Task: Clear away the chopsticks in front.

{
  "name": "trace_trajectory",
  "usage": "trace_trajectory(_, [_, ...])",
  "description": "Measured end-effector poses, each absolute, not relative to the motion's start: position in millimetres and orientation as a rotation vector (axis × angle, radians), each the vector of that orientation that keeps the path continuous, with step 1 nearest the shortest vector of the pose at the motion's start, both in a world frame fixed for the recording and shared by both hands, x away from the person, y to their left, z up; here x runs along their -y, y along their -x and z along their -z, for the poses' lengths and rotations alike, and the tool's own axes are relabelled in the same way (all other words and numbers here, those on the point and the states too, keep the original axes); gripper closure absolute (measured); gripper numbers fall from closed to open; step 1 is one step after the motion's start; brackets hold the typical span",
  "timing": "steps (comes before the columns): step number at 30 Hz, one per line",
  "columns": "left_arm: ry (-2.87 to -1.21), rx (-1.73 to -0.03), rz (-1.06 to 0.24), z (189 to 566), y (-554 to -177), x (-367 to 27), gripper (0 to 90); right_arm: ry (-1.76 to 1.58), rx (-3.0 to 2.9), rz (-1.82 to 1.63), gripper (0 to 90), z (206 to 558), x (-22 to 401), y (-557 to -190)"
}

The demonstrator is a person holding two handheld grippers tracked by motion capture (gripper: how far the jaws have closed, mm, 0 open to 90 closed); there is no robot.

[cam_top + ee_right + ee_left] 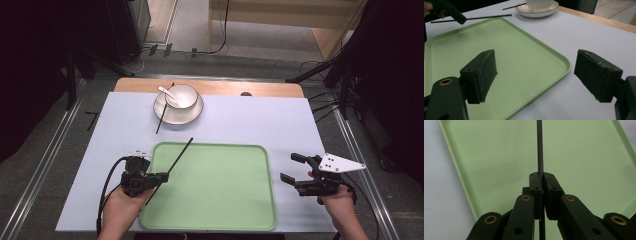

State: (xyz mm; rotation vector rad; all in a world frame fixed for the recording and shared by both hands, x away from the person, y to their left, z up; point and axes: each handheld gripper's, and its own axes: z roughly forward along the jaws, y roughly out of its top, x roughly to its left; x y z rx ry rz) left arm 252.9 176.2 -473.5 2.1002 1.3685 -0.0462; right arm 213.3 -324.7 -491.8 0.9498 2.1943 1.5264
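Black and thin, the chopstick [173,163] sits clamped between the closed fingers of the left gripper [161,176], slanting over the left edge of the green tray [210,220] on the pale tabletop [260,120]. It looks light, stiff and smooth, so likely to pivot or slip; a hold nearer its middle seems steadier. Farther back, a second chopstick [160,119] leans on the plate [167,116] under a bowl [185,95] with a spoon [167,93]. At right, the right gripper [295,170] hovers beside the tray, fingers apart and empty.
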Motion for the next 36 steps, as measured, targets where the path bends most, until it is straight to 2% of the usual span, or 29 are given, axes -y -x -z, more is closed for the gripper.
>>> trace_trajectory(10, [-2.211, -1.399, 0.111, 501, -257, -166, 85.4, -0.946, -2.197, -1.525, 18.4, 492, 325, -213])
trace_trajectory(14, [-2.201, -1.388, 0.131, 502, -258, -166, 83.9, -0.942, -2.197, -1.524, 18.4, 492, 325, -213])
trace_trajectory(16, [-2.198, -1.369, 0.147, 502, -258, -166, 78.2, -0.947, -2.196, -1.526, 18.4, 492, 325, -212])
trace_trajectory(18, [-2.194, -1.365, 0.161, 502, -259, -167, 76.9, -0.949, -2.192, -1.529, 18.5, 492, 325, -212])
trace_trajectory(22, [-2.193, -1.34, 0.157, 498, -262, -169, 68.9, -0.952, -2.193, -1.522, 18.5, 492, 326, -211])
trace_trajectory(27, [-2.138, -1.265, 0.191, 489, -269, -175, 56.0, -0.958, -2.191, -1.522, 18.4, 492, 327, -210])
trace_trajectory(31, [-2.115, -1.24, 0.159, 483, -282, -180, 48.4, -0.953, -2.188, -1.52, 18.4, 492, 327, -208])
trace_trajectory(36, [-2.107, -1.219, 0.09, 468, -304, -185, 43.9, -0.967, -2.181, -1.519, 18.4, 492, 329, -207])
